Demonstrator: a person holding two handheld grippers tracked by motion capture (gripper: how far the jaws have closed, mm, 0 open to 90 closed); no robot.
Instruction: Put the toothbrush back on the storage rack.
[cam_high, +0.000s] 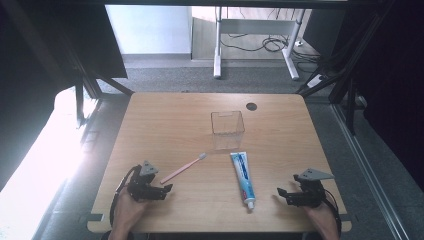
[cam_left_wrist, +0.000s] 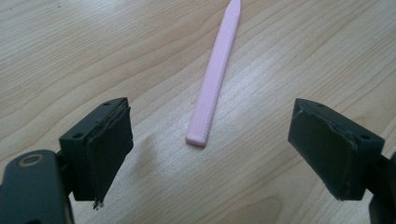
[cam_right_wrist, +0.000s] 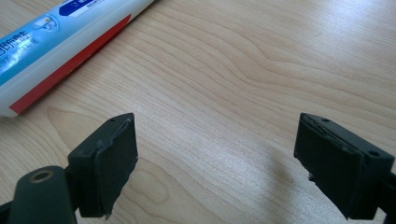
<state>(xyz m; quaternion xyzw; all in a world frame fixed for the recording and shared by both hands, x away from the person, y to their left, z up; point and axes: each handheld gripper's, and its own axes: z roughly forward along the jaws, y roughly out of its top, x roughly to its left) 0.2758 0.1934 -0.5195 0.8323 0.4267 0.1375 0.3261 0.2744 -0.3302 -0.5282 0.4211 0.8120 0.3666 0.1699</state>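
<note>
1. The left gripper (cam_left_wrist: 212, 149) has its jaws spread, with the slim pink plastic toothbrush (cam_left_wrist: 215, 77) lying flat just ahead between them; lying so low on the wooden surface (cam_high: 165, 120), it may slip from the pinch.
2. The right gripper (cam_right_wrist: 215, 163) has its jaws spread and empty; the blue-and-white toothpaste tube (cam_right_wrist: 56, 39) lies beyond its left jaw and could roll if nudged.
3. The clear plastic box (cam_high: 227, 130) may tip.

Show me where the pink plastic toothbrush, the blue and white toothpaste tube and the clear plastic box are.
pink plastic toothbrush (cam_high: 183, 168): high view, middle of its handle.
blue and white toothpaste tube (cam_high: 243, 176): high view, middle of its body.
clear plastic box (cam_high: 227, 131): high view, its near wall.
</note>
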